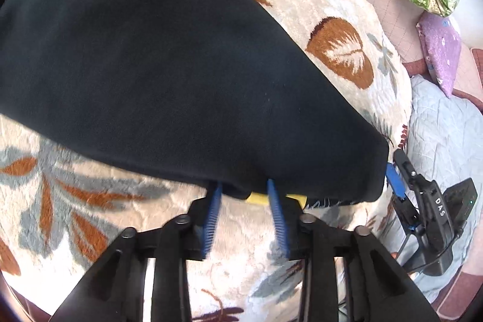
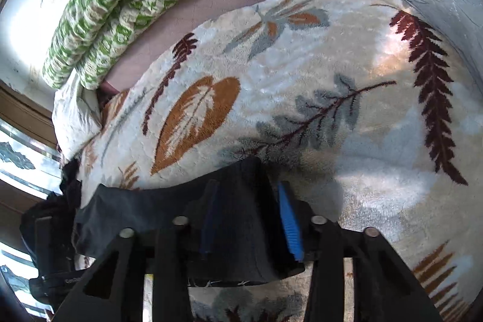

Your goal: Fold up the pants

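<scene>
Dealing here with dark pants (image 1: 169, 65), spread wide across the middle of the leaf-patterned blanket (image 1: 347, 5), with the near edge reaching toward the blanket's near side.

Looks soft, thick and fleecy: light to lift, limp, with no stiffness to hold a shape. Likely to sag and bunch between two hold points, and to drag rather than slide on the blanket's plush pile. Not fragile; can be pinched firmly.

Left gripper (image 1: 244, 198): poised at the near edge of the pants, low over the blanket, blue pads (image 1: 215, 210) set a moderate gap apart, with blanket pile showing between them. Tips tucked under the cloth's edge beside a small yellow tag (image 1: 259, 198); no pinch made, as far as can be judged.

Right gripper (image 2: 250, 216): at the pants' corner toward the blanket's right side, jaws apart, with a fold of dark cloth lying between and over the pads, not squeezed thin.

Best taken at the two ends of this near edge, through all layers at once, well inside the hem so the cloth cannot slip out. Then lift evenly and keep the edge taut, or expect the span between to droop and wrinkle on the blanket.
</scene>
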